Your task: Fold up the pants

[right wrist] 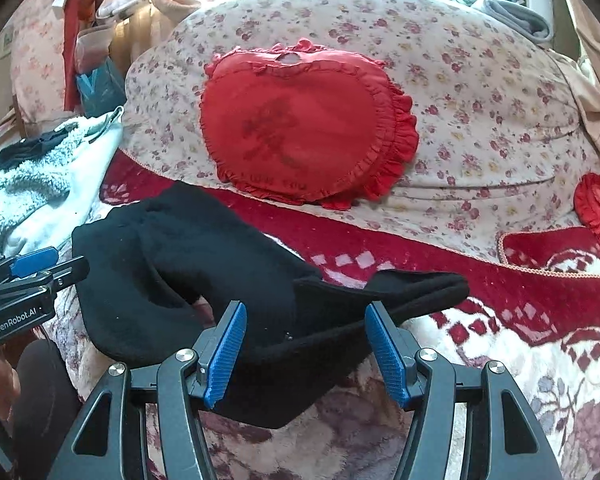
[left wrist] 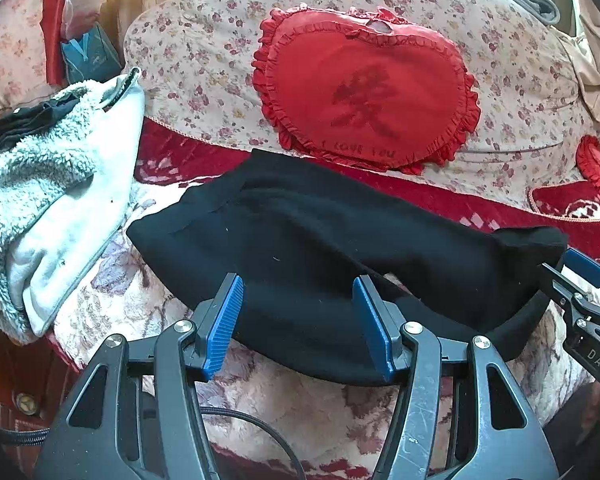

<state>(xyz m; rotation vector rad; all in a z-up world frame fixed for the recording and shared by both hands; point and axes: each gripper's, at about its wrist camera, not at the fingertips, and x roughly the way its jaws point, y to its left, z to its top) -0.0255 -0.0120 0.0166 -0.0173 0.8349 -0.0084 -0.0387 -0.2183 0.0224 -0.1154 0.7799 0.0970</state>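
Observation:
Black pants [left wrist: 319, 240] lie in a folded bundle on the bed's red-and-white blanket [left wrist: 300, 412]. My left gripper [left wrist: 300, 320] hovers over their near edge, open, blue pads wide apart and not pressing the cloth. In the right wrist view the pants [right wrist: 180, 264] stretch from the left to a flat end at the right. My right gripper [right wrist: 305, 356] stands open over that near right part, fabric below and between its fingers, pads clear of it. Each gripper shows in the other's view: the right gripper [left wrist: 571, 276] at the pants' right end, the left gripper [right wrist: 52, 266] at their left side.
A red heart-shaped pillow [left wrist: 363, 96] leans on a floral duvet [left wrist: 204, 52] behind the pants. A grey fleece garment [left wrist: 48, 184] lies at the left. A second red pillow [right wrist: 595, 208] sits at the right edge. A black cable [left wrist: 252, 424] runs under my left gripper.

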